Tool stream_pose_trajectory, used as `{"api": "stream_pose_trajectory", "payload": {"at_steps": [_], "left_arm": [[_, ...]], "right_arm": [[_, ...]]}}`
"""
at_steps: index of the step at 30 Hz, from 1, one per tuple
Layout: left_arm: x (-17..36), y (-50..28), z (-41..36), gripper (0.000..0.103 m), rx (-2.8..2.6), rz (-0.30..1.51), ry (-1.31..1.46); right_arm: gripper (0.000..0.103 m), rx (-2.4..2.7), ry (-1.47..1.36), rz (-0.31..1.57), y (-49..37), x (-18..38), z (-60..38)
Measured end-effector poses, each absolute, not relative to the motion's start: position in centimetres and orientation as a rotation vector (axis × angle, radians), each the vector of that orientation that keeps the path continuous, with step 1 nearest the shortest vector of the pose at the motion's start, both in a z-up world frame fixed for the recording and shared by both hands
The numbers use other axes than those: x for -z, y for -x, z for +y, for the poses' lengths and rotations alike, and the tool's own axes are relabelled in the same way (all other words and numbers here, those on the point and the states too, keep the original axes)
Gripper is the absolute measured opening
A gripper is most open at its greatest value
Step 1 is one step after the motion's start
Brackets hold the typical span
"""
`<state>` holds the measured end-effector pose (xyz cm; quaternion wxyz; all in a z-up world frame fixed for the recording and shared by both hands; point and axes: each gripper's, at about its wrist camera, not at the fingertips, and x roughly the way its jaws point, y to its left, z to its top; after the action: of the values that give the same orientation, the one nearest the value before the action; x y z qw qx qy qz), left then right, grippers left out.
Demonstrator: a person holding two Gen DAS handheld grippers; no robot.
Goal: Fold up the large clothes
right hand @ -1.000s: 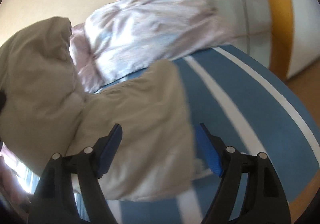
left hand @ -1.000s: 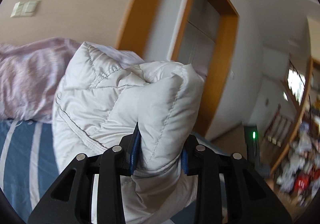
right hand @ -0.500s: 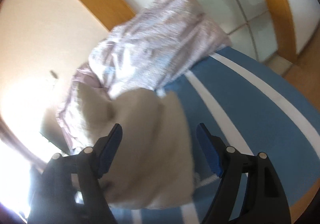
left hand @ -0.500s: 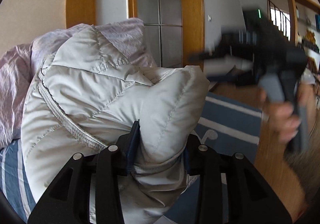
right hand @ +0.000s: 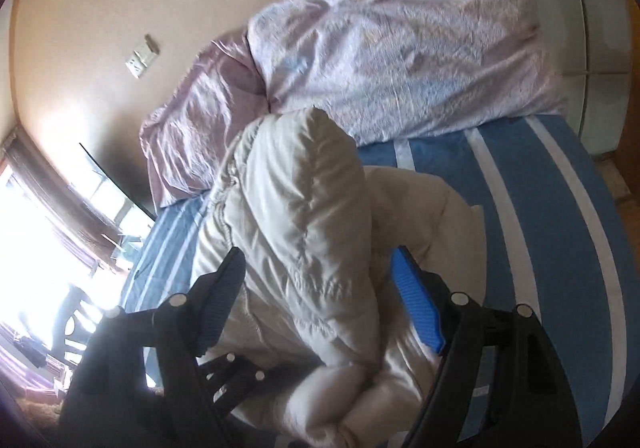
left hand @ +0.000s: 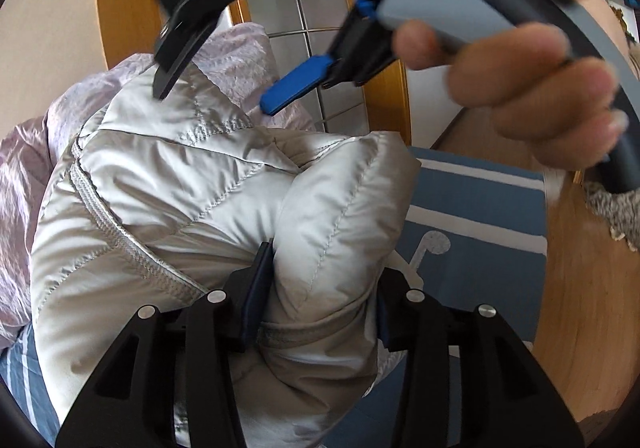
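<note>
A light grey quilted puffer jacket [left hand: 168,200] is bunched up over the blue striped bed. My left gripper [left hand: 320,288] is shut on a thick fold of the puffer jacket and holds it up. My right gripper [left hand: 216,88] shows in the left wrist view, open, held by a hand just above the jacket's top. In the right wrist view the right gripper [right hand: 316,276] is open, with a raised fold of the jacket [right hand: 296,216] between its blue pads, apart from them. The left gripper's black body [right hand: 224,368] shows below it.
A crumpled pale pink duvet [right hand: 392,44] lies at the head of the bed [right hand: 560,232], which has a blue sheet with white stripes. A wooden-framed glass door [left hand: 320,8] stands behind. Wooden floor [left hand: 580,288] lies to the right of the bed. A bright window [right hand: 36,240] is at the left.
My right gripper has swung in close over the jacket's top fold, still open. My left gripper still holds the jacket and has turned further towards the door and floor.
</note>
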<state>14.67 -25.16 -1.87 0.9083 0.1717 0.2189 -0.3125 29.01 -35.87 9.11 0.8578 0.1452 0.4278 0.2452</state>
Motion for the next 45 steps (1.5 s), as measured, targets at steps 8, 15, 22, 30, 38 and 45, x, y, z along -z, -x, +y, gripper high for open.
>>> {"api": "stream_pose_trajectory", "payload": {"at_steps": [8,15,22,30,38,45], "left_arm": [[3.1,-14.6,-25.8,0.047,0.633,0.448,-0.41],[4.2,-14.1,-27.0,0.047,0.625,0.438,-0.478],[3.5,-13.0,-26.4,0.048,0.625,0.432,-0.468],[-3.7,-11.6,-18.8,0.065,0.65,0.393,-0.251],[-5.3,-22.3,-9.9,0.066,0.478,0.533,0.009],[-2.6,-25.9,-8.6,0.066,0.447,0.609,0.072]], "right_arm": [[0.068,-0.527,-0.297,0.974,-30.4,-7.7,-35.1],[0.045,-0.48,-0.3,1.043,-31.2,-5.8,-35.6],[0.019,-0.469,-0.36,1.057,-31.8,-4.0,-37.1],[0.019,-0.436,-0.363,1.042,-31.8,-3.1,-37.9],[0.019,-0.403,-0.299,1.024,-31.5,-3.1,-37.3],[0.019,-0.371,-0.279,1.002,-31.4,-2.6,-37.4]]}}
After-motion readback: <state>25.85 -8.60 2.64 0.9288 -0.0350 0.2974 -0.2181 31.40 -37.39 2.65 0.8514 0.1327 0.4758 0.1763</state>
